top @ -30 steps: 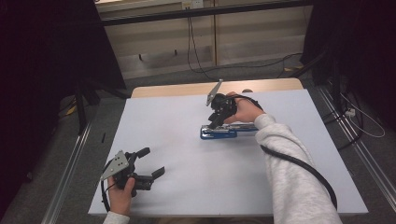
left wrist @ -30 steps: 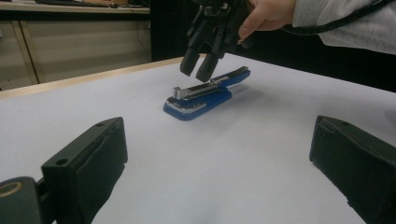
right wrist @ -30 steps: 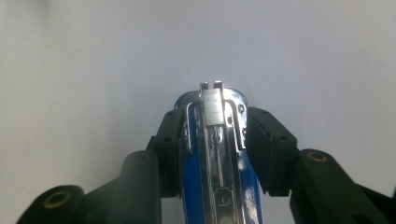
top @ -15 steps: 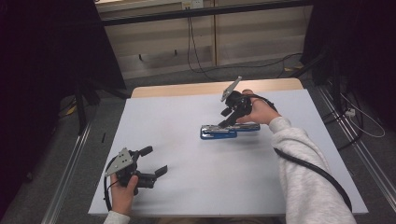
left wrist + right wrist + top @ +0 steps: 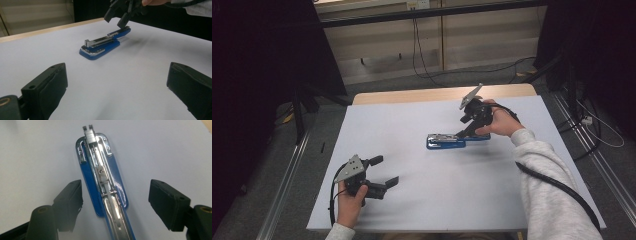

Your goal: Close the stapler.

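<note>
Stapler (image 5: 455, 140), blue with bright metal, lying flat near the surface (image 5: 412, 210) centre, opened out full length. Rigid, fairly heavy for its size, slick on the plated rail; hinged, so liable to fold if lifted by one end. Best taken across the narrow blue base, near the hinge. Right claw (image 5: 463, 131) spread wide, poised over the 3 o'clock end, gripping nothing. Left claw (image 5: 384, 171) also wide open, well apart toward 8 o'clock. Compared with a second ago: right claw risen and drawn back toward 3 o'clock; stapler unmoved.

White table top (image 5: 422, 200) with wooden far edge, black cables (image 5: 427, 60) on the grey floor (image 5: 377, 82) beyond.
</note>
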Demonstrator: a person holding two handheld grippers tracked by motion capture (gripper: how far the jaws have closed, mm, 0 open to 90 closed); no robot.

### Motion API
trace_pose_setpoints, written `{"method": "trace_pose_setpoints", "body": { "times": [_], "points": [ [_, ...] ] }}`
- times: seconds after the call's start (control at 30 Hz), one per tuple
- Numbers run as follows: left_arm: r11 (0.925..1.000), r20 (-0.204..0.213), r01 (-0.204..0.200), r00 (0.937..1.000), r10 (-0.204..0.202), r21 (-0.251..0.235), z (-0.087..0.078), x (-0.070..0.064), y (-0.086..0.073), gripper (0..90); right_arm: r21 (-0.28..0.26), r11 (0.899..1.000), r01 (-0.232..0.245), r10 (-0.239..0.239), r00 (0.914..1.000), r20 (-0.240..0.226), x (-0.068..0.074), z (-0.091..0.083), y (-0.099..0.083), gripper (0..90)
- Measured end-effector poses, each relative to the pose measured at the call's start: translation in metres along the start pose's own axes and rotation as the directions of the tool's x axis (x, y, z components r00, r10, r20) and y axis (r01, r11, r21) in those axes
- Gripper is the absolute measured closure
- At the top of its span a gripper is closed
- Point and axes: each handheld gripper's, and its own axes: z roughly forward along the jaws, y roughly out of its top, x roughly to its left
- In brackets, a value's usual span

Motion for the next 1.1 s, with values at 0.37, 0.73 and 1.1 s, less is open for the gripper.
{"method": "trace_pose_setpoints", "body": {
  "times": [0.37,0.73,1.1],
  "points": [
    [0.9982,-0.038,0.059,0.9976,-0.059,0.006,0.014,0.008,0.007,3.3,-0.021,0.999,-0.05,0.051,0.9966,0.064,-0.004,-0.019,-0.027,24.7],
    [0.9977,-0.038,0.067,0.997,-0.067,0.01,0.029,0.014,0.014,3.3,-0.044,0.995,-0.091,0.095,0.99,0.104,-0.003,-0.031,-0.058,24.0],
    [0.9953,-0.039,0.091,0.9952,-0.09,0.033,0.05,0.018,0.019,3.3,-0.069,0.991,-0.116,0.126,0.9792,0.159,0.004,-0.042,-0.085,26.1]
  ]
}}
